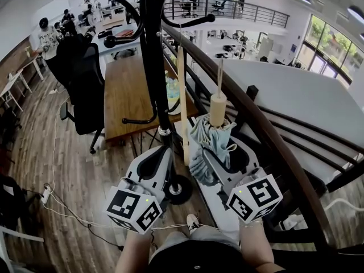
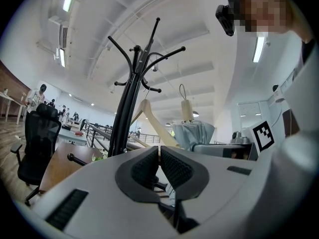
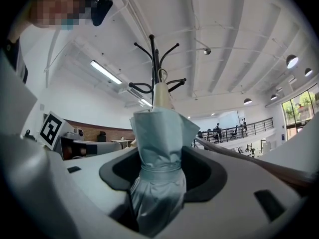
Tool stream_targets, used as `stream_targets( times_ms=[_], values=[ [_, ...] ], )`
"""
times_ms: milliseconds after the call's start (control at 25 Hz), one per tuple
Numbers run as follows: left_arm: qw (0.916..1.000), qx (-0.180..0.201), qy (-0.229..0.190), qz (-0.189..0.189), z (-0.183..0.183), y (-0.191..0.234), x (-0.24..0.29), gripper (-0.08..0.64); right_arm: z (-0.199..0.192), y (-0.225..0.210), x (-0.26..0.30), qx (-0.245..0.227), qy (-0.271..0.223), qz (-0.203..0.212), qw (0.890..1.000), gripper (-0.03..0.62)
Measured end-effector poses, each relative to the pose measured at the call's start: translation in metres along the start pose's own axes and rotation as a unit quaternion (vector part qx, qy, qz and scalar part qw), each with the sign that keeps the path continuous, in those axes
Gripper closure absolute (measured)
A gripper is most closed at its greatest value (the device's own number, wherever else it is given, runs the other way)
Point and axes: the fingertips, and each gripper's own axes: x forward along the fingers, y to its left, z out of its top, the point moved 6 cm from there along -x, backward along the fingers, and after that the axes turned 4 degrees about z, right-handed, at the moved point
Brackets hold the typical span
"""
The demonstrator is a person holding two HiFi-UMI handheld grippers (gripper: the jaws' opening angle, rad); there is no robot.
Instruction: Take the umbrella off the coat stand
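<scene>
A black coat stand (image 1: 151,56) rises in front of me, its hooks (image 2: 144,59) spread at the top. My right gripper (image 1: 215,159) is shut on a folded pale blue umbrella (image 1: 209,140) with a wooden handle (image 1: 218,110); the cloth fills the jaws in the right gripper view (image 3: 159,151). The umbrella's cord loop (image 2: 183,91) stands up above the handle and looks apart from the hooks. A wooden hanger (image 2: 149,116) hangs on the stand. My left gripper (image 1: 164,152) sits by the pole, shut with nothing between its pads (image 2: 172,166).
A black office chair (image 1: 85,84) and a wooden table (image 1: 128,95) stand left of the stand. A dark curved railing (image 1: 256,124) runs close on the right. The stand's round base (image 1: 179,189) and floor cables (image 1: 57,209) lie below. People are far off.
</scene>
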Motion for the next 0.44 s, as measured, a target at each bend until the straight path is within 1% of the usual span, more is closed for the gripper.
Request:
stream_targets(
  times_ms=[160,320,440],
  values=[
    [1.0,0.003,-0.007,-0.003,0.002,0.001,0.006,0.537,-0.002,-0.001,0.006,0.001,0.001,0.007,1.0,0.33],
    [0.9999,0.005,-0.011,-0.003,0.014,0.0,0.015,0.537,0.01,-0.008,0.011,0.001,-0.002,0.011,1.0,0.33],
    [0.9999,0.006,-0.007,-0.004,0.016,0.0,0.018,0.537,0.013,-0.009,0.013,0.0,-0.004,0.012,1.0,0.33]
  ],
)
